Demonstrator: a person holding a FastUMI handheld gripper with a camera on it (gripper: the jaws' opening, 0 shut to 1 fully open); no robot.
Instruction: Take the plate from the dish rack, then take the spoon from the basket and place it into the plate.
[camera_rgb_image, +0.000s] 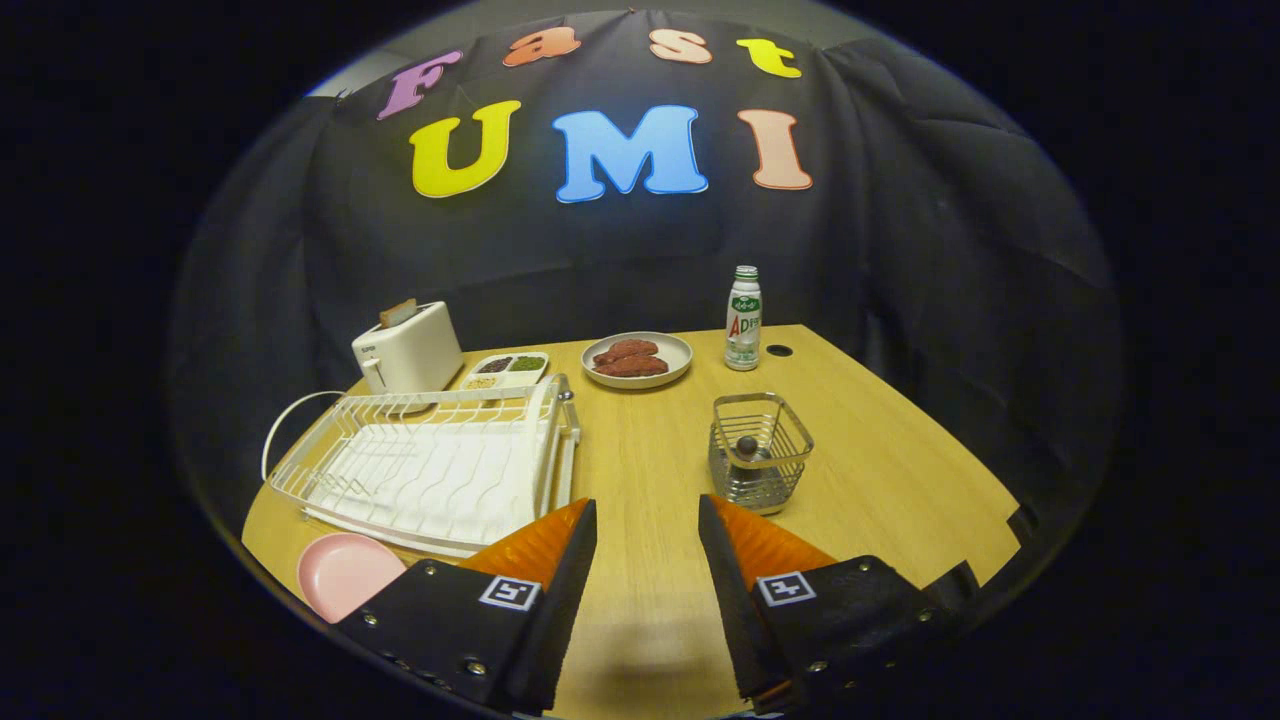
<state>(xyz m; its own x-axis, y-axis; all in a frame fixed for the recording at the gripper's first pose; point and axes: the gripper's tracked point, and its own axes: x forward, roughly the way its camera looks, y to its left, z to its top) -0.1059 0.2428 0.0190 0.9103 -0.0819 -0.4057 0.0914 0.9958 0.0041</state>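
A: Hand-held gripper (647, 520)?
B: Standing wide open, holding nothing, bare counter (640, 470) showing between its fingers.
A: Plate (345, 573)?
B: Pink, lying on the counter just in front of the white dish rack (430, 465).
A: Spoon (747, 447)?
B: Sitting inside the wire basket (760, 452), its dark end showing, just beyond the right finger.

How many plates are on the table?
2: a pink plate near the dish rack, left of the open gripper; a white plate with food, beside the bottle.
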